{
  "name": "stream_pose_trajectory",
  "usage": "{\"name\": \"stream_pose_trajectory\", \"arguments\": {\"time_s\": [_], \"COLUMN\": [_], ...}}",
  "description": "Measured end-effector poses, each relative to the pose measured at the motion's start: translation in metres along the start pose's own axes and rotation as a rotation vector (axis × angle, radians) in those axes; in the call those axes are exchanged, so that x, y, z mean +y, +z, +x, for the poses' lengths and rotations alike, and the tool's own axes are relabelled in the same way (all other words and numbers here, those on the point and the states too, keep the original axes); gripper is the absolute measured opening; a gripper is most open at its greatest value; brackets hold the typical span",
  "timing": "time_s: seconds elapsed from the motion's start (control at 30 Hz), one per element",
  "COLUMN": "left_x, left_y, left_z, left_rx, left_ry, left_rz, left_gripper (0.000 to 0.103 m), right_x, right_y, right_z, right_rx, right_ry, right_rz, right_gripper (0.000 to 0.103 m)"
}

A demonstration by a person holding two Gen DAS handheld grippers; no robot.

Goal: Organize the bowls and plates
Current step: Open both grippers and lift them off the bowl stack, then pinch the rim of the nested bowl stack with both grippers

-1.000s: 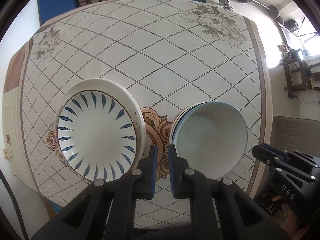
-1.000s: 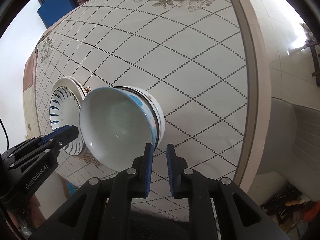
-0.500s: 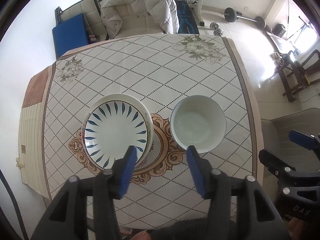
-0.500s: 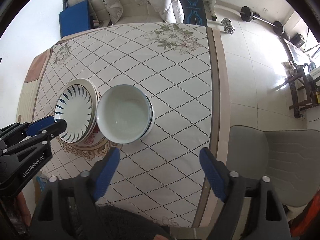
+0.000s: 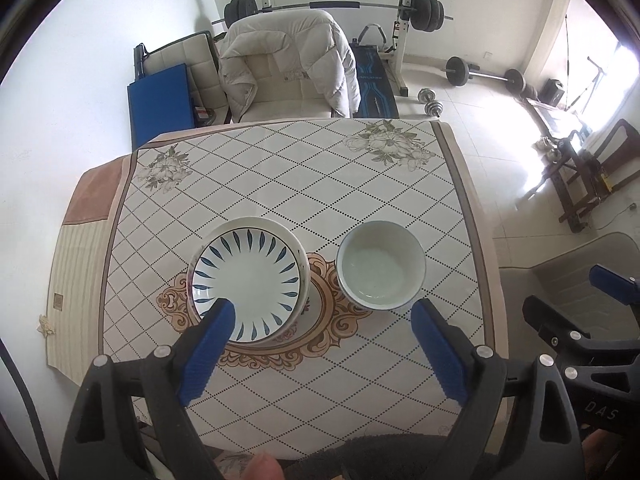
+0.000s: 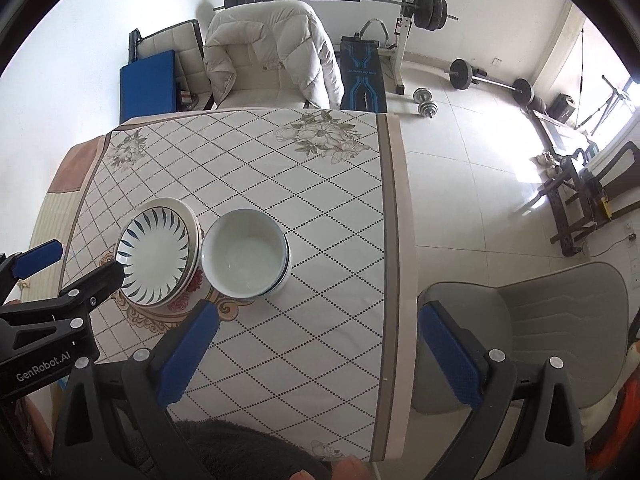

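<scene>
1. Blue-padded and spread wide, the left claw (image 5: 320,320) hangs above the near edge of the table (image 5: 280,184), which wears a cream diamond-patterned cloth; it grips nothing.
2. Glazed white plates with blue leaf strokes sit in a short stack (image 5: 247,282) on the cloth's ornate brown medallion, just left of centre.
3. Plain white bowls with blue outer rims are nested in a stack (image 5: 380,266) just beside the plates, apart from them in the left wrist view, though the rims look close to touching in the right wrist view.
4. Equally spread and holding nothing, the right claw (image 6: 316,338) hovers over the table's near right edge, well apart from the bowl stack (image 6: 245,254) and the plate stack (image 6: 156,256).
5. Sorting looks finished, plates with plates and bowls with bowls, so the step in hand is judged to be a clean retreat.
6. Done well, that means keeping both claws spread and lifting them straight back and up, clear of the rims, so no pad clips the tall bowl stack.
7. Any last tidy-up should be a gentle nudge low on a stack, never at the top rim.
8. Beyond the table stand a cream chair draped with a puffy white jacket (image 5: 288,64) and a barbell rack (image 5: 336,4).
</scene>
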State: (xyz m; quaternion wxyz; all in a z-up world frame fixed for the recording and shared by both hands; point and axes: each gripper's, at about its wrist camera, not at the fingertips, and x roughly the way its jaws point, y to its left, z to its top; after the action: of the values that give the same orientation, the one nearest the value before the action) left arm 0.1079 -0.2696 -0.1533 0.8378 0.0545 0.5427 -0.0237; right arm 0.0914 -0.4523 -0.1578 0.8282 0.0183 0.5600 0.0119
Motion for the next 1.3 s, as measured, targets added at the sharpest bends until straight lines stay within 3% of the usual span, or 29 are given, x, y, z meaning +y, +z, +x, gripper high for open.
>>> {"name": "stream_pose_trajectory", "arguments": {"time_s": [0.3,0.37,0.43,0.53,0.67,0.73,0.87,1.03,1.13,1.3], "left_x": [-0.008,-0.01,-0.013,-0.018,-0.019,-0.017,-0.008,-0.005,-0.011,-0.021], "left_y": [-0.006,-0.005,-0.003,0.002,0.015,0.022,0.038,0.053,0.062,0.071], "left_z": [-0.005,-0.002,-0.001,0.006,0.033,0.055,0.111,0.176,0.203,0.238], "left_rx": [-0.009,-0.027,-0.056,-0.071,-0.034,0.014,0.139,0.313,0.369,0.498], "left_ry": [-0.008,-0.038,-0.048,-0.024,0.011,0.057,0.059,-0.12,-0.166,-0.274], "left_rz": [-0.003,-0.003,0.01,0.036,0.055,0.066,0.075,0.067,0.111,0.162], "left_gripper": [0.093,0.103,0.103,0.103,0.103,0.103,0.103,0.102,0.094,0.091], "right_x": [-0.022,-0.025,-0.03,-0.036,-0.042,-0.045,-0.057,-0.055,-0.047,-0.026], "right_y": [-0.01,-0.011,-0.009,-0.004,0.008,0.016,0.029,0.038,0.035,0.026], "right_z": [-0.013,-0.012,-0.011,-0.007,0.003,0.016,0.063,0.137,0.177,0.229], "right_rx": [-0.009,-0.01,-0.012,-0.033,-0.066,-0.053,0.038,0.167,0.24,0.34], "right_ry": [-0.001,-0.002,-0.005,-0.009,-0.025,-0.025,0.115,0.269,0.322,0.385], "right_rz": [0.064,0.069,0.08,0.082,0.065,0.061,0.131,0.175,0.189,0.182], "right_gripper": [0.103,0.103,0.103,0.103,0.103,0.103,0.103,0.103,0.103,0.103]}}
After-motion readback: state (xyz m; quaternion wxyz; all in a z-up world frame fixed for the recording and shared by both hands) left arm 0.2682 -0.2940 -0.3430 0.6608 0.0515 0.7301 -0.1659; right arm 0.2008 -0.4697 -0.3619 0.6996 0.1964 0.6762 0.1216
